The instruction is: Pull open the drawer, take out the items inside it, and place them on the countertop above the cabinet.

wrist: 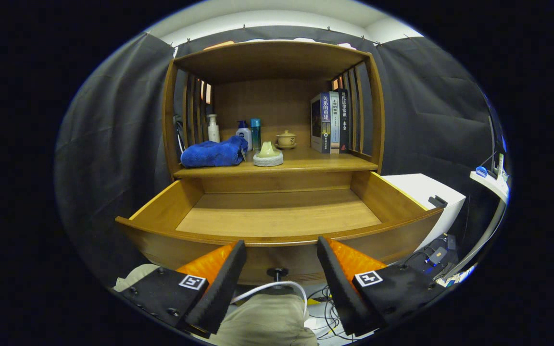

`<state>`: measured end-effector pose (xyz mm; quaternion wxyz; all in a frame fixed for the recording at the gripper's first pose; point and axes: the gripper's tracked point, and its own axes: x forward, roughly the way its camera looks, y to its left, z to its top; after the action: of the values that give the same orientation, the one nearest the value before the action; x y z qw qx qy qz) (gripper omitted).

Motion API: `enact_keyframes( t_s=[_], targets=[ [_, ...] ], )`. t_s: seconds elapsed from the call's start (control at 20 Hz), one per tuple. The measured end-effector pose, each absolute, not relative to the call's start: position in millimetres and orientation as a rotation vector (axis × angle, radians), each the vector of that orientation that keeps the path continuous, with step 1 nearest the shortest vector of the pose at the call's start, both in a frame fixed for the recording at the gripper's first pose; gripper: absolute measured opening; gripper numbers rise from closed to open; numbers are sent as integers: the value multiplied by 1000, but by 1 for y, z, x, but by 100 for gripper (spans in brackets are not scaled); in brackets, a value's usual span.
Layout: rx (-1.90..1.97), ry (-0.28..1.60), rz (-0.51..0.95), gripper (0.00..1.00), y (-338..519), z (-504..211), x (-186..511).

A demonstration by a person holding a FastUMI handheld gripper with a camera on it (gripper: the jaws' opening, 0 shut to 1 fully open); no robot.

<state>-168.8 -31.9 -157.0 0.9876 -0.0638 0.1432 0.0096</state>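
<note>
Drawer (277,218) found pulled fully open, its wooden floor bare, front panel curving just ahead of the fingertips, a small dark knob (277,273) on that panel below and between the fingers. Gripper (282,252) held in front of the drawer with fingers spread wide apart, gripping nothing, neither finger touching the panel. On the countertop (306,163) directly above the drawer: a blue cloth (213,154) bunched at the left, a pale green conical piece on a round white base (268,154) just beside it near the front edge, a small lidded ceramic cup (286,139) further back. Behind the cloth, three bottles (243,132) standing upright (one white, one white with a blue cap, one teal). Books (330,122) upright against the right slatted side. A white cable (272,287) looping below the knob, over a person's trouser leg (262,322).
</note>
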Motion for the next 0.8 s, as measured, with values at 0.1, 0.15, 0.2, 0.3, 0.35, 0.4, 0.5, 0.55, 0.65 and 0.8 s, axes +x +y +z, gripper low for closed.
enact_keyframes(
  t_s=[0.1,0.15,0.2,0.3,0.35,0.4,0.5,0.55,0.65,0.8],
  targets=[
    [-134,290,20,98,-31,-156,-164],
    [-129,297,25,99,-33,-156,-161],
    [-106,309,25,98,-36,-157,-157],
    [-35,312,29,98,-37,-154,-151],
    [-51,315,30,98,-36,-153,-147],
    [-78,314,28,98,-36,-153,-142],
    [-90,322,29,98,-33,-153,-135],
    [-82,325,30,98,-32,-152,-127],
    [-77,320,31,98,-31,-151,-113],
    [-71,309,30,97,-28,-148,-85]
  ],
)
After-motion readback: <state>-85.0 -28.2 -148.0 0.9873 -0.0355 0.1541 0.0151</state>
